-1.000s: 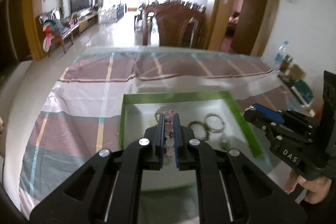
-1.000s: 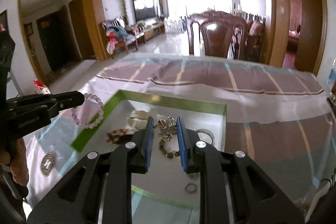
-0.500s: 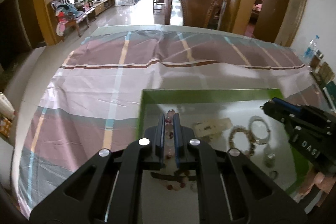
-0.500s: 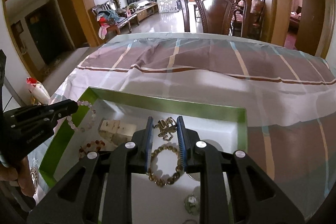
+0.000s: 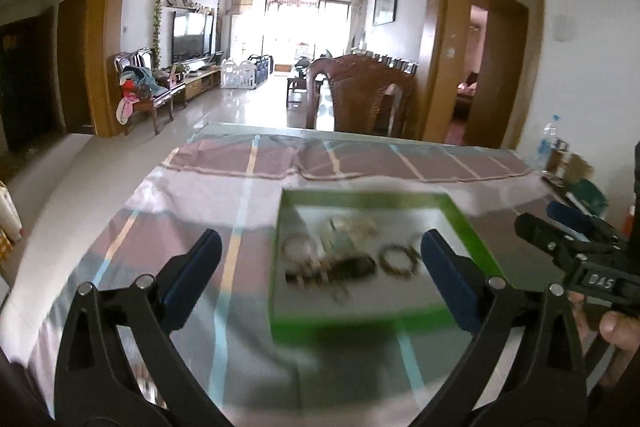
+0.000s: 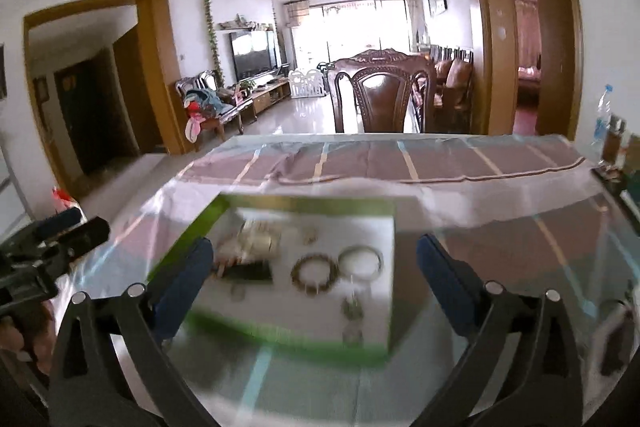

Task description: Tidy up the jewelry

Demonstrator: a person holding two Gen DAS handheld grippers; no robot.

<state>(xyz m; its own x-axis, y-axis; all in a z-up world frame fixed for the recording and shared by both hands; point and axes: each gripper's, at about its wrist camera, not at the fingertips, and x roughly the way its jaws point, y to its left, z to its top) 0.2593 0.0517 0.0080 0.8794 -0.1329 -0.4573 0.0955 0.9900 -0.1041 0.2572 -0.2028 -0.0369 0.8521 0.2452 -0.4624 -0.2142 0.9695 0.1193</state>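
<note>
Item: left gripper, black frame with blue-padded jaws. The jaws have just been opening and stand wide apart with nothing between them, held above the desk short of the tray.

Item: right gripper, same make. Its jaws have likewise just been opening and stand wide apart, empty, over the near edge of the tray.

Item: shallow rectangular tray with green rim and white floor, lying flat on the desk's glass top over a striped mauve and teal cloth.

Contents, all on the tray floor, partly blurred:
- brown beaded bracelet, beside a plain silver bangle, the two close or touching;
- pale beige cluster of pieces toward the far left;
- dark oblong piece just in front of that cluster;
- small rings near the front rim.

Beyond the desk: carved dark wooden chair.
</note>
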